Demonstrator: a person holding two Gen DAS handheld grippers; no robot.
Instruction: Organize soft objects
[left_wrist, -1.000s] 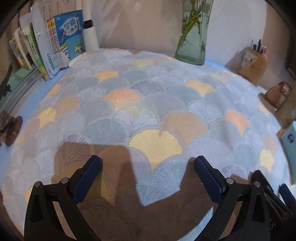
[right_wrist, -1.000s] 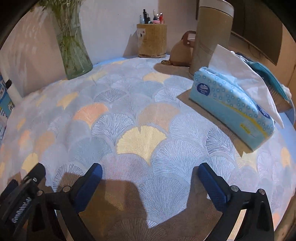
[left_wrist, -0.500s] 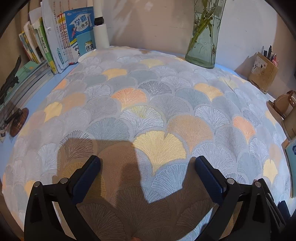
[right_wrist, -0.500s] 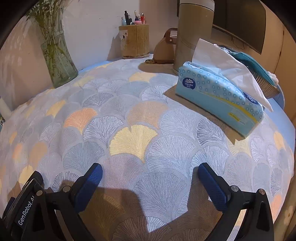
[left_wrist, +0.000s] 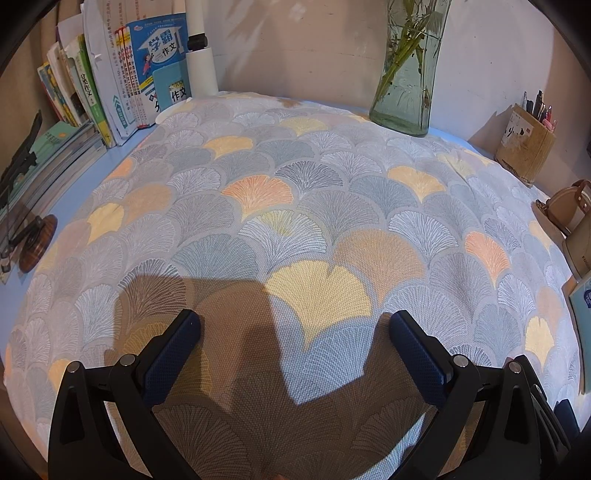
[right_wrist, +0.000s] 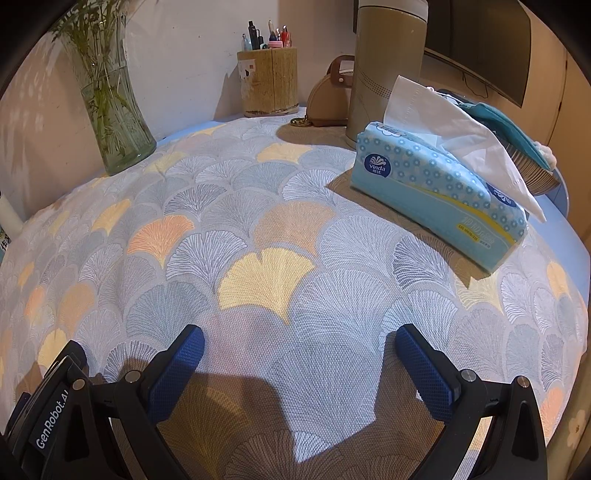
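Beyond right fingers (right_wrist: 424, 365) — tissue pack (right_wrist: 436, 195), well apart.

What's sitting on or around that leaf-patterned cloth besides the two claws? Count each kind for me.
Glass vase with green stems: 1
Pen holder: 1
Tissue pack: 1
Tall olive flask: 1
Small tan pouch: 1
Patterned cloth: 1
Book row: 1 row, too packed to count singly
Total: 7
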